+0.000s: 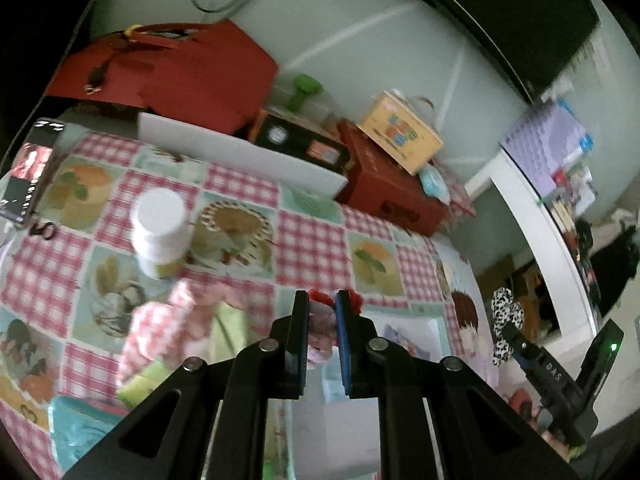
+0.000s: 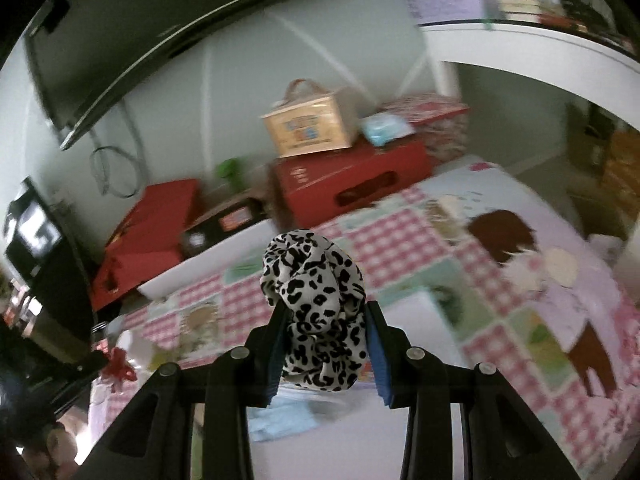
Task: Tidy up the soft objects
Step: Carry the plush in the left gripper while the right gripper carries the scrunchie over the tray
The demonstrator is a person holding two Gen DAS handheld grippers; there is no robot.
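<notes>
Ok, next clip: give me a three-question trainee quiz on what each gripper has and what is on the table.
1. True or false: the right gripper holds a plain blue towel.
2. What does the left gripper grip? A) white plastic bottle B) small red-and-pink soft item C) nothing
3. Fill in: the white plastic bottle stands on the pink checked ____.

Key:
1. False: its jaws are shut on the black-and-white spotted fabric scrunchie.
2. B: the small red-and-pink soft item sits between the closed jaws.
3. tablecloth.
</notes>
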